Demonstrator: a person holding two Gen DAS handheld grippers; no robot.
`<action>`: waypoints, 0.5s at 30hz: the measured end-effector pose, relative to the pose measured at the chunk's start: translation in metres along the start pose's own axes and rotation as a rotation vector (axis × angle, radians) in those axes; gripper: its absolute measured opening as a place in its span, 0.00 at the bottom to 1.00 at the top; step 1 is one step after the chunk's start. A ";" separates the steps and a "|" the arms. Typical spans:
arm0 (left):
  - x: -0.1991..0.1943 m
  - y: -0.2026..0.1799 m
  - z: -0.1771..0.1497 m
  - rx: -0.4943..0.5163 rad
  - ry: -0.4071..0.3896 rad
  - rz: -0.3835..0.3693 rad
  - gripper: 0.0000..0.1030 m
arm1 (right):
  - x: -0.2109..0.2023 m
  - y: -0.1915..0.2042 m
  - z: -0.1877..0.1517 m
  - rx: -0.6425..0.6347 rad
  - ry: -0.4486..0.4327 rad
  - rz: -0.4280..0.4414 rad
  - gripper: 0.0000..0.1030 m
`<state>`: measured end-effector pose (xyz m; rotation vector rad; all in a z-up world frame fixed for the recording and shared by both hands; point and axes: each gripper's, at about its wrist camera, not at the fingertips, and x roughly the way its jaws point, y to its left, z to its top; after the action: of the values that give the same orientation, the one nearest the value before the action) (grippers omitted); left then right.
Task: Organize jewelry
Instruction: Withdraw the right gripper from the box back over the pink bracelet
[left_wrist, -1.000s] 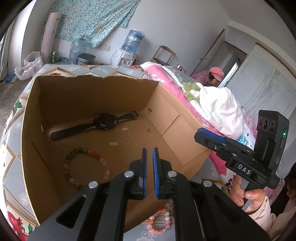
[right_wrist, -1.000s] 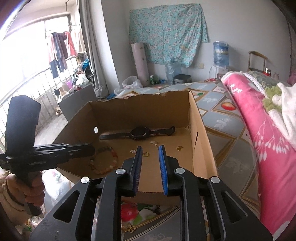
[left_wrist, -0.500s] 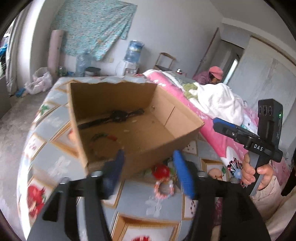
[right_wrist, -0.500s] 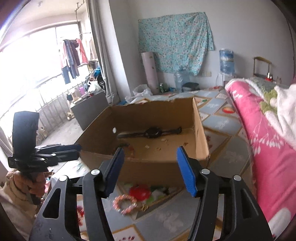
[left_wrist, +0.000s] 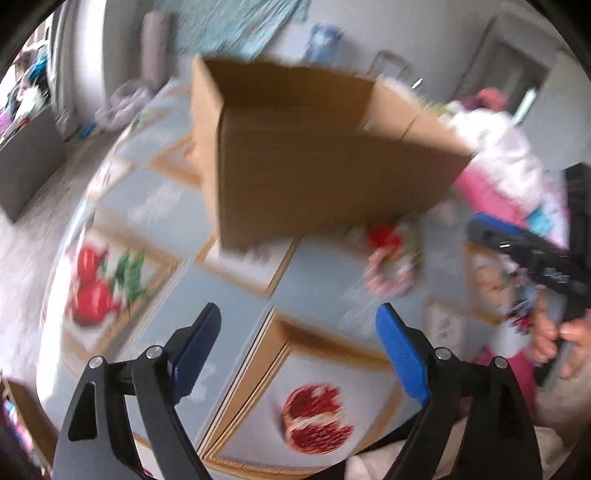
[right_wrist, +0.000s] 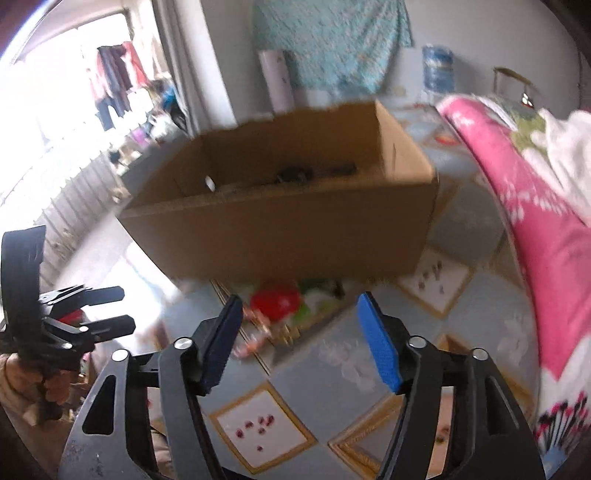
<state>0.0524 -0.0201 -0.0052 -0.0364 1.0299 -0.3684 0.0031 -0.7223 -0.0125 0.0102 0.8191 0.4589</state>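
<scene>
blurred: pink bracelet (left_wrist: 388, 271) | hidden: cardboard box (left_wrist: 332, 184) contents, left view

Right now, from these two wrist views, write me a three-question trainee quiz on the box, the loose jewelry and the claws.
1. True or false: the pink bead bracelet lies inside the cardboard box.
2. Multiple choice: the left claw is A) shut on the bracelet, B) open with nothing between its jaws, C) shut and empty.
3. Fill in: in the right wrist view, the dark item seen over the box's near wall is a ____.

Key:
1. False. It lies on the patterned cloth outside the box, near its front corner.
2. B. The right claw is open and empty too; both have just been opening.
3. Watch, though blur makes it faint.
</scene>
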 end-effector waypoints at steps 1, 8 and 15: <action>0.007 0.002 -0.005 -0.015 0.024 0.018 0.81 | 0.005 0.000 -0.006 0.004 0.020 -0.015 0.63; 0.022 -0.012 -0.026 0.057 -0.018 0.225 0.95 | 0.022 0.004 -0.036 0.020 0.095 -0.088 0.71; 0.025 -0.019 -0.026 0.061 -0.044 0.221 0.95 | 0.034 -0.002 -0.041 0.047 0.133 -0.183 0.77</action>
<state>0.0371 -0.0417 -0.0356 0.1234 0.9674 -0.1966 -0.0055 -0.7172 -0.0648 -0.0517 0.9522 0.2693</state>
